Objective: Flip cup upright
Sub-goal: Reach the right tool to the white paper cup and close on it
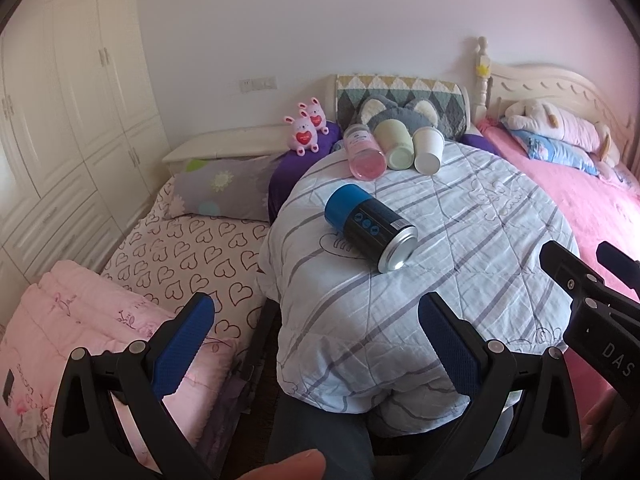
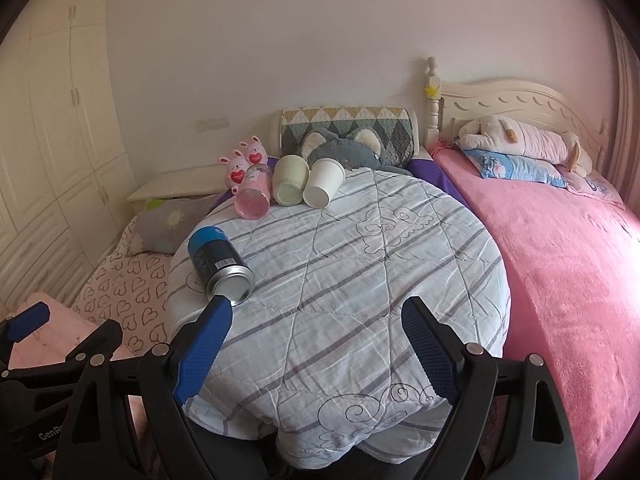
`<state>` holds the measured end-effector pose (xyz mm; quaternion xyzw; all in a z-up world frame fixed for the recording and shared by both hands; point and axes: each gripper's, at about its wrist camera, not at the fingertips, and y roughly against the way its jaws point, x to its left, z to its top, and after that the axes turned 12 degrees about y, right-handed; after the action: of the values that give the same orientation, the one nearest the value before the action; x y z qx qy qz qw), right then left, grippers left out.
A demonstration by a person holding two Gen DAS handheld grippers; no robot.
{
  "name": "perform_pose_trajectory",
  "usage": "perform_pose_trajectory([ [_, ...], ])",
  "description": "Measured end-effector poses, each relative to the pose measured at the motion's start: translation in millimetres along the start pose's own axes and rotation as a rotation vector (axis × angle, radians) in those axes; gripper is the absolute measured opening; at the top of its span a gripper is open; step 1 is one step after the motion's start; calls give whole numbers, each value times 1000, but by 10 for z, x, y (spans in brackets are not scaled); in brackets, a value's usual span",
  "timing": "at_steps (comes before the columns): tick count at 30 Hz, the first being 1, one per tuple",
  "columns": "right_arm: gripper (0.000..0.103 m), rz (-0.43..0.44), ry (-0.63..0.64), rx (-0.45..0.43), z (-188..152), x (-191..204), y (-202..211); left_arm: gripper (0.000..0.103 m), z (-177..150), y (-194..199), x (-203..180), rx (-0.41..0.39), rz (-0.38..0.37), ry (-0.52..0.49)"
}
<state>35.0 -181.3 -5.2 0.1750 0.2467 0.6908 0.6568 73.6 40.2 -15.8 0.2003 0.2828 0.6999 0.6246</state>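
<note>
A round table under a striped quilt (image 1: 460, 240) (image 2: 360, 260) holds a blue and black can-shaped cup (image 1: 370, 230) (image 2: 220, 266) lying on its side, metal end toward me. At the table's far edge lie a pink clear cup (image 1: 362, 152) (image 2: 253, 194), a pale green cup (image 1: 395, 144) (image 2: 290, 182) and a white paper cup (image 1: 428, 150) (image 2: 322, 184), all on their sides. My left gripper (image 1: 316, 324) is open and empty at the table's near left edge. My right gripper (image 2: 316, 324) is open and empty at the near edge; its left finger (image 2: 208, 344) is just in front of the blue cup.
A pink bed (image 2: 560, 280) lies right of the table, a heart-print bed (image 1: 192, 248) left, with a folded pink blanket (image 1: 80, 320). Plush toys (image 1: 306, 126) and a grey cushion (image 1: 400, 114) sit behind the cups. A white wardrobe (image 1: 60, 120) fills the left wall.
</note>
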Motion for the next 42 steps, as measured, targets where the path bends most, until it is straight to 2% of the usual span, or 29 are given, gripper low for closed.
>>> perform_pose_trajectory([
  [5,88,4,-1,39,133,-38,-212,103,186,-190,-48,26,12,-8],
  [11,88,7,-5,93,420,-158,-626,103,557,-549,-125,52,36,-5],
  [20,88,31,-28,165,1079,-394,-1594,103,1164,-1204,-308,68,59,8],
  [28,88,42,-61,256,1405,-534,-2517,103,1566,-1897,-458,120,77,12],
  [34,88,46,-89,307,1565,-620,-3072,103,1782,-2276,-516,140,91,18],
  [42,88,66,-102,381,1620,-615,-3609,103,1823,-2587,-587,172,85,11],
])
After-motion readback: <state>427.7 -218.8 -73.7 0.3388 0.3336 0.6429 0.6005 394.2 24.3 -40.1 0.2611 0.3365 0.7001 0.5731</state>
